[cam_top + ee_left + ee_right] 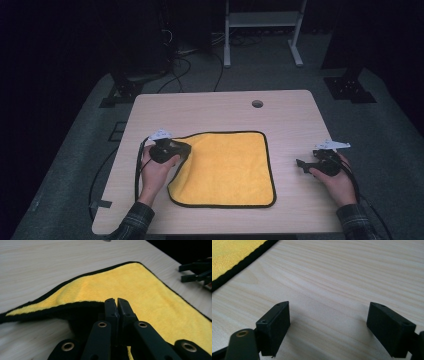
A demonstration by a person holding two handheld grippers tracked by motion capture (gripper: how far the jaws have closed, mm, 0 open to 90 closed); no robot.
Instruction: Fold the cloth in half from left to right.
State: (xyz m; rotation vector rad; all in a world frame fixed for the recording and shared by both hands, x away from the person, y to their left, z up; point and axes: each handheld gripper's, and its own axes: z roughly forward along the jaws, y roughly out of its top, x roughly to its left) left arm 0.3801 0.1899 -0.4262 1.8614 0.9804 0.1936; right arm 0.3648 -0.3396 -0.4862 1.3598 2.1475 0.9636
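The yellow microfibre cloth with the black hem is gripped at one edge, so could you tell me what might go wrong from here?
The left gripper pinches only the hem of the yellow microfibre cloth, so it may slip free. The open right gripper hovers over bare wooden table, so the far side could drag and bunch.

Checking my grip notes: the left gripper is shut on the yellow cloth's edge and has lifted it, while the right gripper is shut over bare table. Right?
Not quite. The right gripper is open, its fingers wide apart over the bare table, as the right gripper view shows. The left gripper is indeed shut on the yellow cloth's lifted edge.
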